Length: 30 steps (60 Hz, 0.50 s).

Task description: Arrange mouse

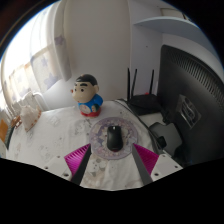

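Note:
A dark computer mouse [114, 137] lies on a round pale mat [113, 150] on the patterned white tablecloth [60, 135]. My gripper [111, 156] is open, its magenta pads spread wide to the left [76, 155] and right [146, 158]. The mouse sits just ahead of the fingertips, roughly centred between them, with a clear gap on each side. Nothing is held.
A cartoon boy figurine [88, 95] stands beyond the mouse. A black router with antennas [143, 97] and a dark monitor [195, 100] are at the right, with a white object [165, 135] below the monitor. Small clutter [25, 112] sits at the left by the window.

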{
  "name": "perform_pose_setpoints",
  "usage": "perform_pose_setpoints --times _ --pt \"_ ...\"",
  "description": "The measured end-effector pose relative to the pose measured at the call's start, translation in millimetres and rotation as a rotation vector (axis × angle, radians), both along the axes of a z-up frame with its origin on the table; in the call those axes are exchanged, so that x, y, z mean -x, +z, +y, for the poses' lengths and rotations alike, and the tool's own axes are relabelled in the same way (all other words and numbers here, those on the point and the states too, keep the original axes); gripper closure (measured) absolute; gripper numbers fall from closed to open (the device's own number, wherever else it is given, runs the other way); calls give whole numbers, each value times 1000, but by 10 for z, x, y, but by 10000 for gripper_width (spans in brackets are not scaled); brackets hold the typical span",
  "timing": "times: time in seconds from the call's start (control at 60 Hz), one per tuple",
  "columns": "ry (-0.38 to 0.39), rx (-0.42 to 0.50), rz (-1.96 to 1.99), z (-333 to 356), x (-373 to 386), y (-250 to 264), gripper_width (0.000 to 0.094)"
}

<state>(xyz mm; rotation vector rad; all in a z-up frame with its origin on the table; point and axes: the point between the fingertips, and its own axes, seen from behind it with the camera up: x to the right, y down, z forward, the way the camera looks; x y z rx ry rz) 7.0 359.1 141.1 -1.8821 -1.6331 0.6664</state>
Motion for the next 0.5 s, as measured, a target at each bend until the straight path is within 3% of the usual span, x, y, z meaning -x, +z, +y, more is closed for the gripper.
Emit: perform_pose_setpoints --times 0.1,0.217,0.367,0.5 --pt "48 52 -36 -264 -589 202 87" --pt "51 32 -60 -318 -1063 272 86" --pt "65 42 -57 -408 -1229 314 83" --pt "57 -2 -52 -338 -1197 295 84"
